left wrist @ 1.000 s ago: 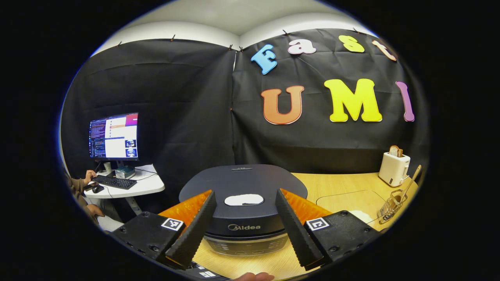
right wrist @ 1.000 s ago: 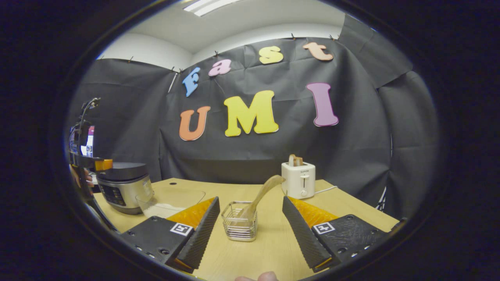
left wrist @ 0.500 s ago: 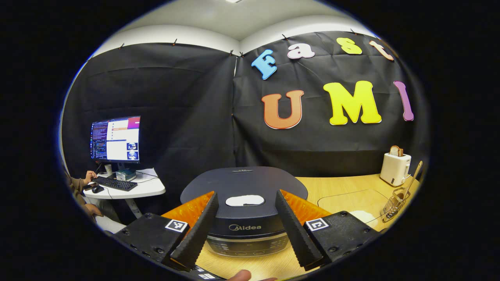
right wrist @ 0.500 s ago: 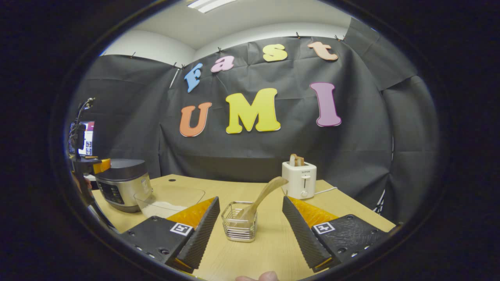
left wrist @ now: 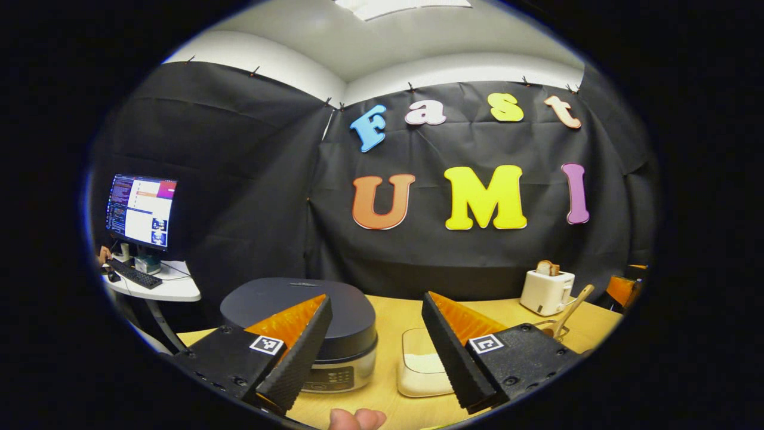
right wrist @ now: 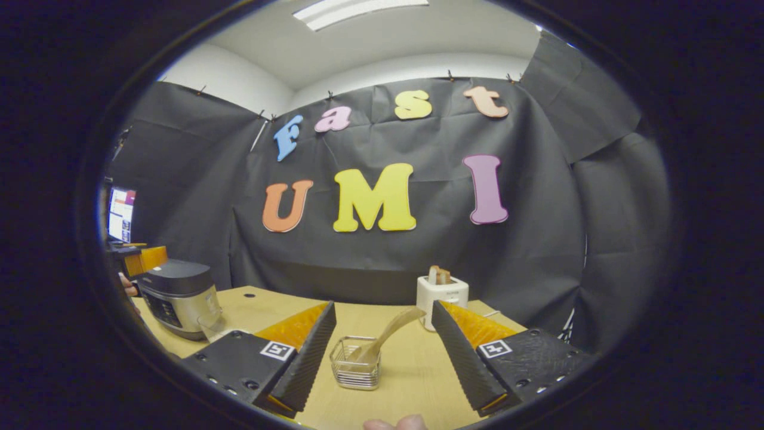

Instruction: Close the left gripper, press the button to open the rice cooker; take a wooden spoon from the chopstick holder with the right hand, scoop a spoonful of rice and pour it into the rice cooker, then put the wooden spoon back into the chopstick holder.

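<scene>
On the table, wooden spoon tilts in holder; cooker shut.

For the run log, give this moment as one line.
left gripper open | right gripper open | black rice cooker lid shut | wooden spoon in wire holder

One rice cooker, one clear rice container, one wire chopstick holder with one wooden spoon and one white toaster stand on the worktop. Beside it are one monitor and one keyboard.
</scene>
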Motion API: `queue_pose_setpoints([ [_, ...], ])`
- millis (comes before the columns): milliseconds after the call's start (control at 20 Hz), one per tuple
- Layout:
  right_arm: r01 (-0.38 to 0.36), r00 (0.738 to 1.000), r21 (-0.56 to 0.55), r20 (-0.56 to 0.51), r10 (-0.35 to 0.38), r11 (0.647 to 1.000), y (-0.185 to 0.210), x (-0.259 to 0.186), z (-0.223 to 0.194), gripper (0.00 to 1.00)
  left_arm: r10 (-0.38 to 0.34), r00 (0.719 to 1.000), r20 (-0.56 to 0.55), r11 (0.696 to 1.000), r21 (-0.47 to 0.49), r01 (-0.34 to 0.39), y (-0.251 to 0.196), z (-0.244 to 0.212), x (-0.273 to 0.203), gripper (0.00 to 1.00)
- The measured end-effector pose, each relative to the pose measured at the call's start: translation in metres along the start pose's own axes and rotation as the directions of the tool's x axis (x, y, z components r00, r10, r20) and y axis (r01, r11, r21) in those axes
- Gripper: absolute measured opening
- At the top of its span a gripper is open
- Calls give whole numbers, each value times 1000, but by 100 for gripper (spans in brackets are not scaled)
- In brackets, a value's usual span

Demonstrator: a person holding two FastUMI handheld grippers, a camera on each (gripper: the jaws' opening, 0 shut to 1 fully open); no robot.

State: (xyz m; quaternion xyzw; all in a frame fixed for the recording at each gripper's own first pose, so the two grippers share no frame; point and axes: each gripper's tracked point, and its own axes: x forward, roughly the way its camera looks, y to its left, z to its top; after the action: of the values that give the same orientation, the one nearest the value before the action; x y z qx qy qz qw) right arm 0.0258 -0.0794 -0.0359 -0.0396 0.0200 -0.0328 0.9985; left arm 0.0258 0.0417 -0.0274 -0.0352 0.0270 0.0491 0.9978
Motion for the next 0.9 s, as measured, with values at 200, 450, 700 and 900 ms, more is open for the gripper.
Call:
queue_pose_setpoints([
  [200, 10, 1000, -30, 19, -9, 999, 10, -4, 9, 96, -112, 994, 8, 993, 25, 112, -37, 1, -12, 96],
  [450, 31, 999, -19, 20, -31, 999, 19, -16, 16, 96, -152, 987, 51, 988, 13, 151, -54, 11, -27, 96],
  [700, 34, 998, 0, 47, -33, 999, 30, -25, 31, 95, -193, 980, 46, 981, 22, 192, -70, 11, -30, 96],
  [900, 58, 997, -16, 56, -57, 998, 36, -30, 34, 96, -248, 968, 27, 968, 48, 246, -79, 1, -29, 97],
])
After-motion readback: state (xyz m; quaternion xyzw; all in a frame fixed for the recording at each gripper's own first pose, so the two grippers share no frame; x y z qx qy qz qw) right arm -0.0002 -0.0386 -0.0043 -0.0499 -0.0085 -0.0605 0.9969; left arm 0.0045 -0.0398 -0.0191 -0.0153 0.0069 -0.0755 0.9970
